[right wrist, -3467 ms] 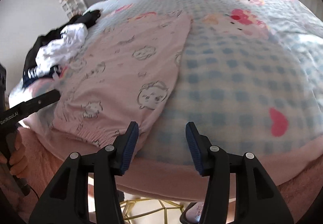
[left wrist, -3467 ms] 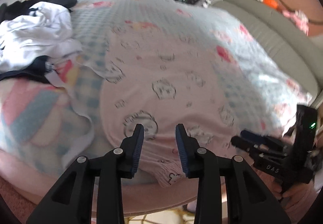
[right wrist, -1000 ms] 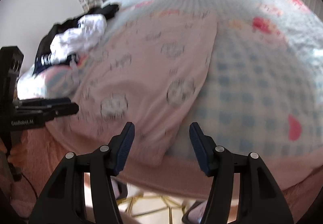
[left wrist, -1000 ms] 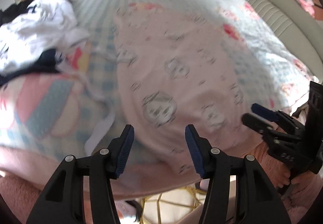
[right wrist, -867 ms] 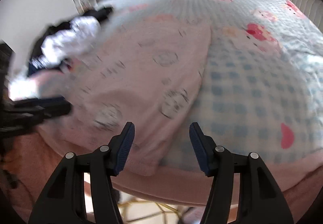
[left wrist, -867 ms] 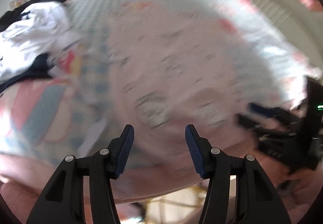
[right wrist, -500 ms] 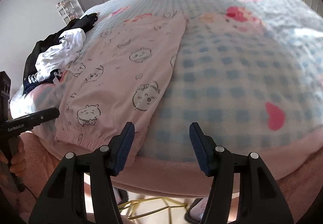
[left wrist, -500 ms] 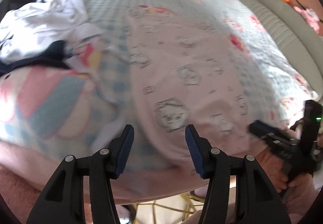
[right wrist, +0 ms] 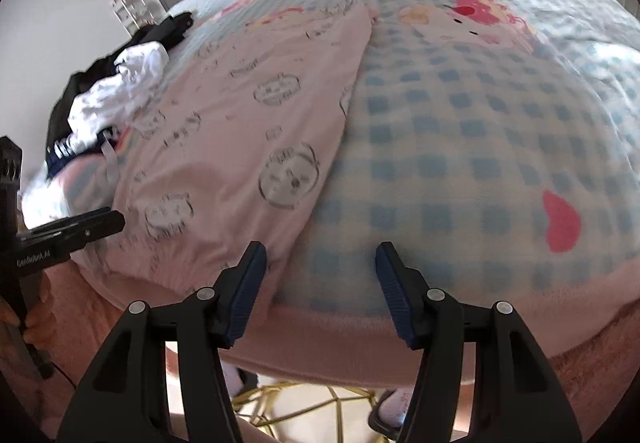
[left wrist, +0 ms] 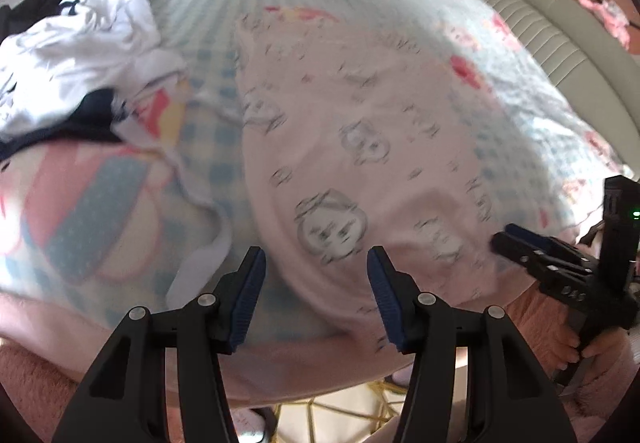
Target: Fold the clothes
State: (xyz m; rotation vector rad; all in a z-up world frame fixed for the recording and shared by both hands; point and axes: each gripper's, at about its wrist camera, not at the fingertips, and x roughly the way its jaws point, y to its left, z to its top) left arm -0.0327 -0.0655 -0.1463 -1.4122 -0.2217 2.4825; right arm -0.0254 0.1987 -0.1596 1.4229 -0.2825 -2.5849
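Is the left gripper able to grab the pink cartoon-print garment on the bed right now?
Probably yes. The left gripper is open and empty, right over the near edge of the pink cartoon-print garment, which lies flat with nothing on top.

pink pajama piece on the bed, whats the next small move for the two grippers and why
Probably lower both grippers onto its near hem and close. The pink garment lies spread flat on the checked blanket; the left gripper and right gripper hang open over its near corners, holding nothing, so a fold needs a grip first.
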